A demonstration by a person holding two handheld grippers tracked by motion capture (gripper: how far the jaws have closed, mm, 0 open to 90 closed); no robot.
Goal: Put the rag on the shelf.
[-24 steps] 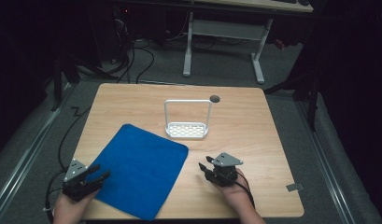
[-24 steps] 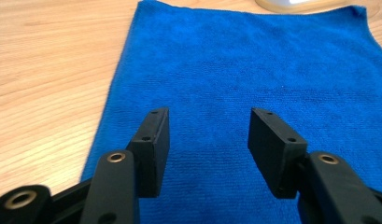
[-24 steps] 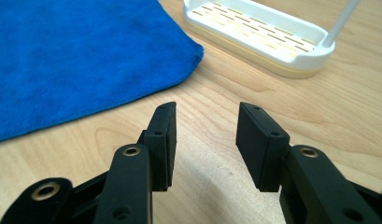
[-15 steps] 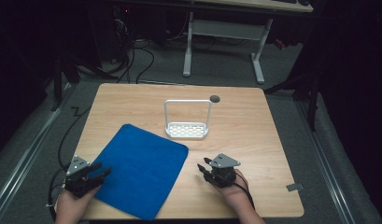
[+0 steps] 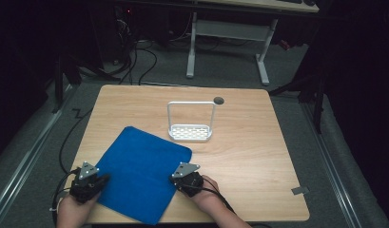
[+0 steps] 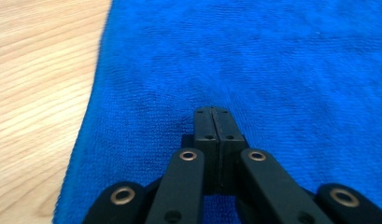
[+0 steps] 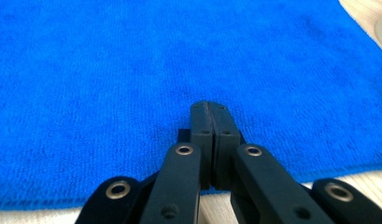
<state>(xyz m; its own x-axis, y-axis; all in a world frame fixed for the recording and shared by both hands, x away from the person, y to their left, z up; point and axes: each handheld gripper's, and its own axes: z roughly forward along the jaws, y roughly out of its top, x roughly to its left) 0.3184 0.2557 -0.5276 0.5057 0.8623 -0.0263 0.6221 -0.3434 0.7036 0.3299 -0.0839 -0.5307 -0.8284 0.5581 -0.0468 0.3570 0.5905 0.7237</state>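
The left gripper (image 6: pixel 212 112) has its jaws pressed together with nothing between them, tips over the blue cloth (image 5: pixel 140 173) just inside its left edge. The right gripper (image 7: pixel 211 106) is likewise closed on nothing, tips above the cloth just inside its near right edge. The cloth lies flat and skewed on the wooden table (image 5: pixel 258 156), its near corner reaching the table's front edge. It is a plain, fine-napped, bright blue. Bare wood stretches to the right. A white wire rack (image 5: pixel 190 123) stands just beyond the cloth's far corner.
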